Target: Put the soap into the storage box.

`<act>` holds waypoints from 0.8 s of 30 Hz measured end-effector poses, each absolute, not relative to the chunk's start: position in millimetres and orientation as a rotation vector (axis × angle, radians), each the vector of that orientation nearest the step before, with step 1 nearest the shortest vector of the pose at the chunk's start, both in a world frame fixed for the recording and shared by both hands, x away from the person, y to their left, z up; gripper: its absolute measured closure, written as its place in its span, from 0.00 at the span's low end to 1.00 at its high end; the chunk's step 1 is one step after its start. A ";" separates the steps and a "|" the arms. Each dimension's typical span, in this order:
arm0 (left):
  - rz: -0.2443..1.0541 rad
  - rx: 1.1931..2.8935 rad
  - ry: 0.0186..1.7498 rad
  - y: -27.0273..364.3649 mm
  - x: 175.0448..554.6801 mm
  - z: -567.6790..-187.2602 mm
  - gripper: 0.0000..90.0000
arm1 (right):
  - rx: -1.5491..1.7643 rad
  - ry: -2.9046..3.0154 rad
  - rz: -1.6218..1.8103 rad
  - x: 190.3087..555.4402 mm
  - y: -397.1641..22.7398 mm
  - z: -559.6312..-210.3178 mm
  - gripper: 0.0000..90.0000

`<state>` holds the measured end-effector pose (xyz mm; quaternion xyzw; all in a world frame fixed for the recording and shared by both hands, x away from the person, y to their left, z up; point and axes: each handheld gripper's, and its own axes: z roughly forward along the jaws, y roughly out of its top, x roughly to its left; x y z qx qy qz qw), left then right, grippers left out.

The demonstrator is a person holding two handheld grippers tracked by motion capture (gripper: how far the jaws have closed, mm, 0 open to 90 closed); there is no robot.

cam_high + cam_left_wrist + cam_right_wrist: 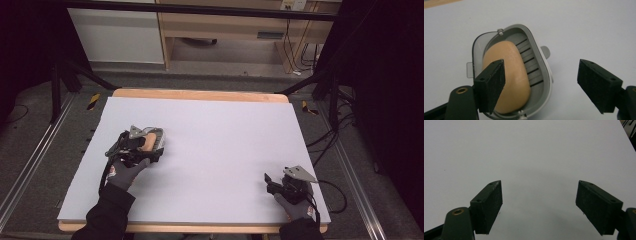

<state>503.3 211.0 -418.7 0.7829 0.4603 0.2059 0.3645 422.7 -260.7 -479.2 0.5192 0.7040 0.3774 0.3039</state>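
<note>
A tan bar of soap (509, 75) lies in an oval grey soap dish (543, 75) with a slotted floor, on the white table. From above, the soap (149, 143) and dish (159, 136) sit at the left middle of the table. My left gripper (541, 87) hovers right over the dish, jaws wide apart, its left pad (492, 85) in front of the soap and nothing held. In the high view that left gripper (137, 146) partly covers the dish. My right gripper (274, 184) rests near the front right corner, and its own view shows the right gripper (539, 207) open over bare table.
The white tabletop (220, 150) has a wooden rim (200, 94) at the far edge. Beyond it stand a wooden cabinet (225, 25) and dark frame legs (55, 95). Cables (325, 145) run along the floor at the right.
</note>
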 end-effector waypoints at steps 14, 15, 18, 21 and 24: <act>0.547 2.009 1.119 229.7 465.5 -421.1 0.24 | 1.382 1.875 0.991 422.8 -260.4 -480.2 0.23; 0.551 2.002 1.115 233.1 460.2 -424.1 0.24 | 1.385 1.875 0.992 422.6 -260.3 -480.4 0.23; 0.561 2.009 1.127 239.0 455.5 -429.6 0.24 | 1.386 1.881 0.987 422.5 -260.2 -480.7 0.22; 0.559 2.001 1.143 243.8 452.8 -432.9 0.24 | 1.379 1.886 0.987 422.1 -260.0 -480.7 0.22; 0.568 1.978 1.172 255.6 447.5 -438.6 0.24 | 1.373 1.891 0.977 421.4 -260.0 -481.2 0.20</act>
